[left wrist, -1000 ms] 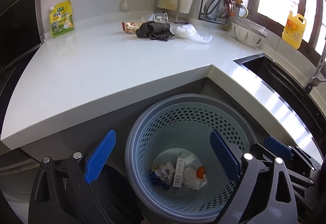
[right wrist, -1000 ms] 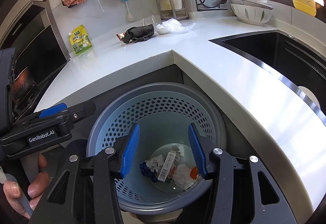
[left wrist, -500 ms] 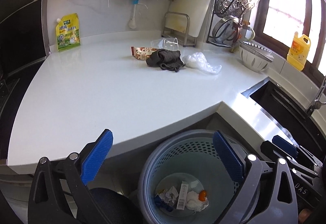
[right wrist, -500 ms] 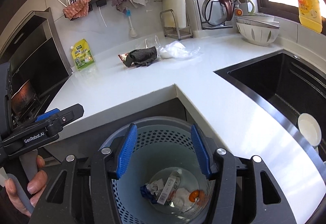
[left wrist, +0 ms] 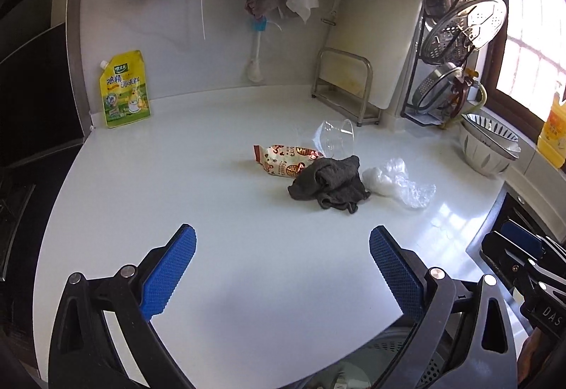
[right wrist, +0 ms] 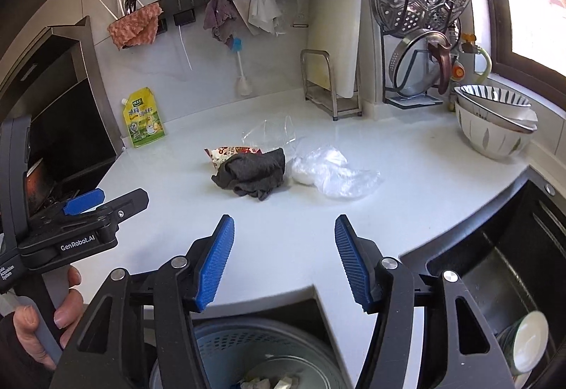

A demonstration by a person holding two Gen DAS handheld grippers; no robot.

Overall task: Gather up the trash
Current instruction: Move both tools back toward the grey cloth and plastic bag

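**Over the counter: both grippers empty, trash partly binned**

On the white countertop [left wrist: 219, 247] four items are left in a cluster: snack wrapper [left wrist: 286, 162], clear plastic cup [left wrist: 336, 137], dark grey rag [left wrist: 329, 183], crumpled plastic bag [left wrist: 399, 183]. Some litter is already seen in the blue perforated bin [right wrist: 269, 350] below the edge. Left gripper [left wrist: 283, 268] is held wide apart, empty. Right gripper [right wrist: 284, 261] is opening, nothing between its jaws. Collection is judged partly done.

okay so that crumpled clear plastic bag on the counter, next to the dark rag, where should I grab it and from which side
Probably the loose crumpled tail of the plastic bag, on the side away from the rag. Come from above and slightly from the sink side with the right tongs, whose jaws are opening and empty. That end lies flat and free on the counter, while the bunched white end touches the rag.
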